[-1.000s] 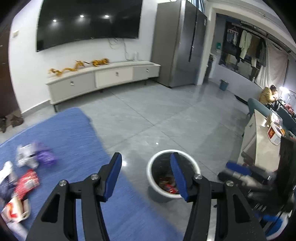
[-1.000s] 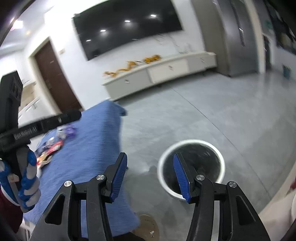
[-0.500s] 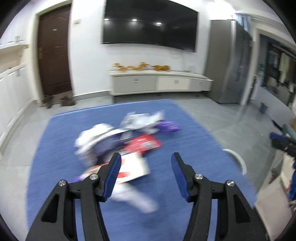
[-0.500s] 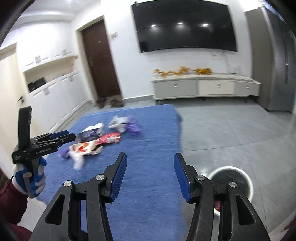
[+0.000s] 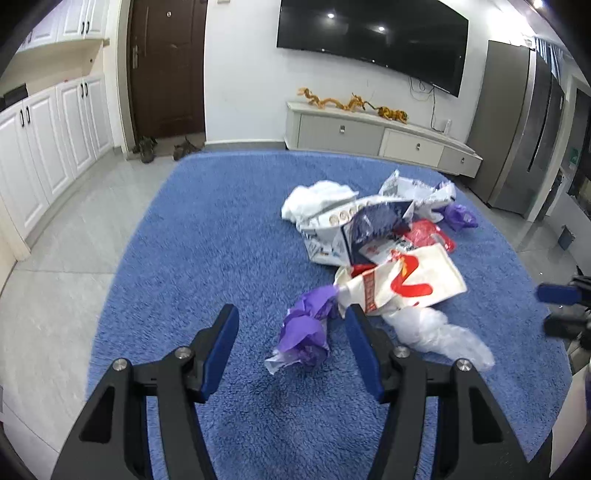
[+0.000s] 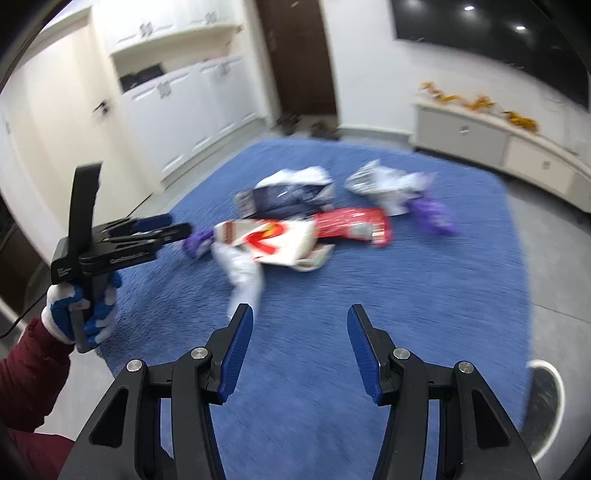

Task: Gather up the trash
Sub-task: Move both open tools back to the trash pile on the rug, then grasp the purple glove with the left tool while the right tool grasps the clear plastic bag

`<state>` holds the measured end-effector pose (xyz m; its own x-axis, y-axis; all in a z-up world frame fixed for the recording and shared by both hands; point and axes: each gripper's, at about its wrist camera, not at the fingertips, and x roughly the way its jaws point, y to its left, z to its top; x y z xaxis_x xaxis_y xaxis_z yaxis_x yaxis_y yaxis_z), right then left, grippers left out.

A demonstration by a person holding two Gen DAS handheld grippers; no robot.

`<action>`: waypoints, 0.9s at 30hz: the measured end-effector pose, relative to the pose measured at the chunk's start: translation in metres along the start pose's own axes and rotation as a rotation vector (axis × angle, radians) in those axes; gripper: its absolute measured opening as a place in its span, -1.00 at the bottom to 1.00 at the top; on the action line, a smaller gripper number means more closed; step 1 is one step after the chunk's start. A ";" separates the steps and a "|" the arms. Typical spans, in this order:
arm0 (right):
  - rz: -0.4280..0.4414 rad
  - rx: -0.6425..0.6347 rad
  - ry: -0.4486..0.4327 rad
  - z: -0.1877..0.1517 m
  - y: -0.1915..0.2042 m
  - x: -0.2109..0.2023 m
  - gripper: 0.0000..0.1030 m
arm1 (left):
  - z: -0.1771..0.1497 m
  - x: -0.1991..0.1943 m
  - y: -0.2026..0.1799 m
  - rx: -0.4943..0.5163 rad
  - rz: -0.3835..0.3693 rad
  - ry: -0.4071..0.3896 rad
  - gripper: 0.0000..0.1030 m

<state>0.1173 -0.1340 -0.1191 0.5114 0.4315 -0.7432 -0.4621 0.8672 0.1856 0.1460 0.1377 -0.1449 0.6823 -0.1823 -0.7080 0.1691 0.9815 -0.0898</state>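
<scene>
A heap of trash lies on a blue rug (image 5: 207, 258): a crumpled purple wrapper (image 5: 308, 325), a white bag with a red mark (image 5: 410, 280), a clear plastic bag (image 5: 436, 334), a red packet (image 5: 428, 234), a dark blue packet (image 5: 376, 221) and white wrappers (image 5: 321, 197). My left gripper (image 5: 291, 332) is open and empty, just short of the purple wrapper. My right gripper (image 6: 299, 332) is open and empty above the rug (image 6: 424, 280), short of the heap (image 6: 280, 236). The left gripper also shows in the right wrist view (image 6: 162, 230). The white-rimmed bin (image 6: 543, 402) stands at the rug's right edge.
A low TV cabinet (image 5: 369, 133) stands beyond the rug under a wall TV (image 5: 369, 33). White cupboards (image 5: 44, 140) line the left wall beside a brown door (image 5: 166, 66) with shoes (image 5: 147, 147). A grey fridge (image 5: 524, 129) is at the right. Grey tiled floor (image 5: 48, 280) surrounds the rug.
Both grippers have swung left from above the bin to face the trash heap on the rug. The left one has come close to the purple wrapper. Both stayed open.
</scene>
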 end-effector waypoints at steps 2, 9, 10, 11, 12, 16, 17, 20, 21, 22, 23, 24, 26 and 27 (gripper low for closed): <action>0.032 -0.022 0.036 0.006 0.008 0.022 0.02 | -0.002 0.009 0.002 -0.004 -0.010 0.021 0.13; 0.099 -0.024 0.126 0.020 0.024 0.088 0.02 | -0.008 0.030 0.002 -0.022 -0.057 0.077 0.04; 0.102 -0.025 0.132 0.021 0.026 0.093 0.01 | -0.008 0.030 0.004 -0.030 -0.063 0.078 -0.06; 0.102 -0.028 0.139 0.022 0.027 0.099 -0.03 | -0.008 0.031 0.005 -0.038 -0.067 0.081 -0.13; 0.102 -0.031 0.145 0.022 0.028 0.103 -0.08 | -0.009 0.032 0.006 -0.047 -0.071 0.083 -0.19; 0.127 -0.022 0.153 0.022 0.028 0.111 -0.44 | -0.010 0.030 0.009 -0.060 -0.077 0.077 -0.40; 0.135 -0.023 0.151 0.020 0.027 0.111 -0.49 | -0.011 0.028 0.008 -0.057 -0.074 0.074 -0.40; 0.146 -0.040 0.144 0.015 0.030 0.104 -0.63 | -0.013 0.021 0.004 -0.036 -0.050 0.057 -0.41; 0.148 -0.045 0.141 0.013 0.031 0.101 -0.64 | -0.014 0.019 0.003 -0.031 -0.041 0.051 -0.41; 0.151 -0.050 0.134 0.010 0.031 0.094 -0.64 | -0.015 0.016 0.001 -0.030 -0.037 0.047 -0.41; 0.154 -0.049 0.128 0.008 0.030 0.089 -0.65 | -0.016 0.012 0.000 -0.033 -0.036 0.043 -0.41; 0.157 -0.047 0.121 0.005 0.028 0.084 -0.65 | -0.017 0.007 0.000 -0.040 -0.041 0.038 -0.41; 0.160 -0.030 0.101 -0.001 0.020 0.069 -0.65 | -0.019 -0.002 -0.002 -0.047 -0.039 0.030 -0.41; 0.160 -0.017 0.087 -0.005 0.016 0.061 -0.66 | -0.020 -0.008 -0.003 -0.048 -0.036 0.023 -0.41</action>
<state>0.1377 -0.0954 -0.1642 0.3656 0.5400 -0.7581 -0.5451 0.7844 0.2959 0.1261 0.1372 -0.1529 0.6598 -0.2167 -0.7195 0.1582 0.9761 -0.1490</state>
